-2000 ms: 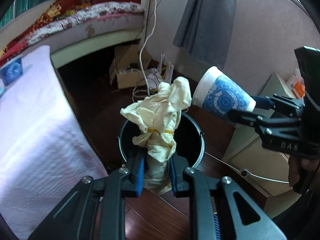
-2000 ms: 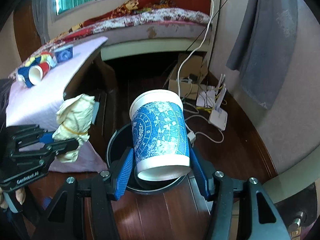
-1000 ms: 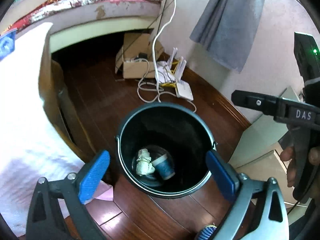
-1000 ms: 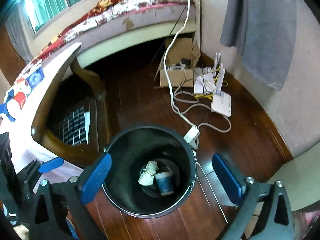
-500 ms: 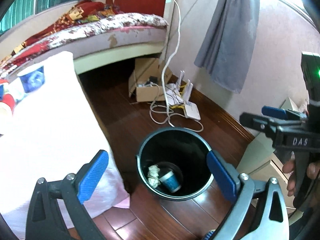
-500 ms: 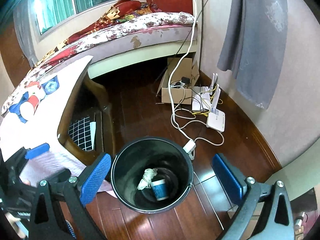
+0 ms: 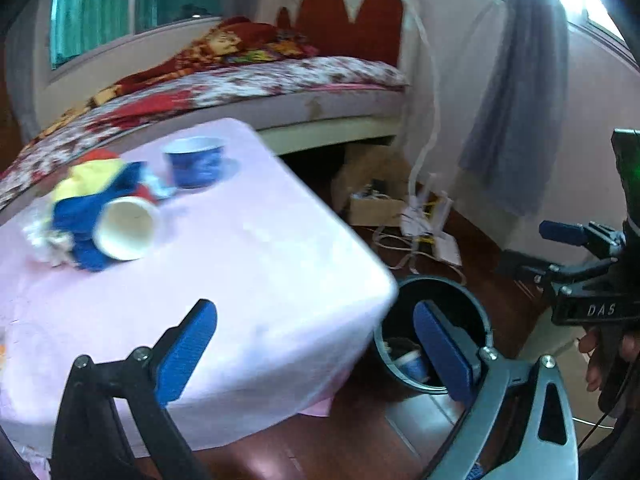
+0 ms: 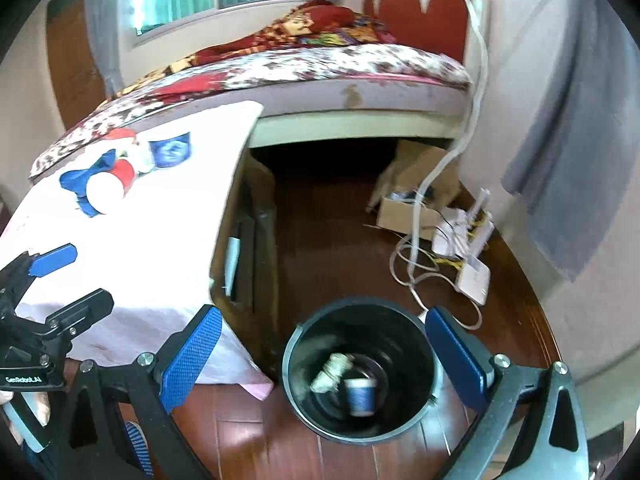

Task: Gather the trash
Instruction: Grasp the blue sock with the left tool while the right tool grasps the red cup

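Two pieces of trash are lying at the bottom of the black bin (image 8: pixel 356 368): a crumpled wad (image 8: pixel 331 372) and a blue paper cup (image 8: pixel 361 397), touching or nearly so. More trash is waiting on the white-covered table (image 7: pixel 260 264): a tipped cup (image 7: pixel 126 232) at about ten o'clock in the left view, an upright blue cup (image 7: pixel 195 161) beyond it at eleven, and a heap of blue, yellow and red wrappers (image 7: pixel 86 188) beside them.

We are holding the left gripper (image 7: pixel 316 344) over the table's near corner with its fingers spread wide and nothing between them; the right gripper (image 8: pixel 324 360) is hanging above the bin, likewise wide open and empty.

We are judging the tipped cup as the likely trouble: round and light, it could roll away if a finger nudges it before both pads are closing on it. The loose cloth could also snag a fingertip.

Motion blur is smearing the heap, so we cannot separate its items. The table corner is hiding part of the bin in the left view.
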Demonstrator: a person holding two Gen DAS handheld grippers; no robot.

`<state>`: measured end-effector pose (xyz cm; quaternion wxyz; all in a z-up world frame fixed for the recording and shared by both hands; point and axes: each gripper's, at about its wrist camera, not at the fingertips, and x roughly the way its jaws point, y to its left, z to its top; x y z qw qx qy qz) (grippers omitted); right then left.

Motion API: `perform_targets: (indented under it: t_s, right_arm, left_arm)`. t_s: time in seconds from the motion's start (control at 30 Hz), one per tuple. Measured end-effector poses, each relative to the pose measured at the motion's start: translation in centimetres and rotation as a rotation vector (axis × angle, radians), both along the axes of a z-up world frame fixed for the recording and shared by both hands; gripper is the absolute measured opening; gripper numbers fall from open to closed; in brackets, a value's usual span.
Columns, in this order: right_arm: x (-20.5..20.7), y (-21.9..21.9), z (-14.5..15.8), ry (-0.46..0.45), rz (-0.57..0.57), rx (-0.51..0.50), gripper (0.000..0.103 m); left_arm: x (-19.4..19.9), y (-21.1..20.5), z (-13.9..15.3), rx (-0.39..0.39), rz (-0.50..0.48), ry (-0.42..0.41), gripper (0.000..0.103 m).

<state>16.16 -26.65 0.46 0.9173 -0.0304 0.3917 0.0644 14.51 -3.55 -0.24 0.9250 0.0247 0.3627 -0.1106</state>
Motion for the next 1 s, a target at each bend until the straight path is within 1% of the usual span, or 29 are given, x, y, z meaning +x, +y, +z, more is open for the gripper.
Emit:
perform_targets:
  t_s: [0.23,0.33,0.4,0.5,0.6,0.67,0.77,0.83,0.87,0.9,0.97,1.0]
  right_arm:
    - [2.5,7.7,1.3,-0.027,0.109,0.013,0.103]
    - [3.4,11.6,1.5,-0.037,0.164,0.021,0.103]
    - [3.9,13.5,1.6,-0.044,0.194,0.026,0.103]
    - [4.7,16.3,1.5,-0.060,0.227,0.016,0.103]
    - [5.8,18.5,1.0,-0.066,0.244,0.017,0.103]
    - [6.7,19.2,0.9,-0.063,0.245,0.029,0.103]
    - [8.1,20.4,0.6,-0.057,0.249,0.042,0.102]
    - [9.0,21.2,0.2,-0.049,0.257,0.049,0.102]
    - [9.5,21.7,-0.1,-0.042,0.263,0.047,0.099]
    - [10.0,22.1,-0.4,-0.034,0.269,0.043,0.092]
    - [11.0,22.8,-1.2,-0.009,0.282,0.038,0.083]
    - [11.4,23.1,-1.7,0.001,0.285,0.040,0.081]
  left_arm:
    - [-0.1,7.6,1.0,0.009,0.138,-0.040,0.099]
    - [-0.3,10.9,1.1,0.012,0.200,-0.050,0.099]
    - [-0.1,13.2,1.1,0.008,0.234,-0.057,0.098]
    - [0.6,15.5,1.0,0.006,0.265,-0.058,0.092]
    - [1.6,17.2,0.6,0.015,0.276,-0.062,0.090]
    - [2.8,17.9,0.1,0.024,0.273,-0.059,0.085]
    - [4.7,18.4,-0.6,0.014,0.259,-0.048,0.080]
    - [5.0,18.4,-0.8,0.008,0.241,-0.051,0.077]
    - [5.6,18.3,-0.9,0.006,0.230,-0.055,0.076]
    - [5.9,18.2,-0.9,0.002,0.222,-0.055,0.076]
    - [6.7,18.1,-1.0,-0.017,0.210,-0.053,0.074]
    - [7.2,18.3,-1.1,-0.030,0.206,-0.051,0.073]
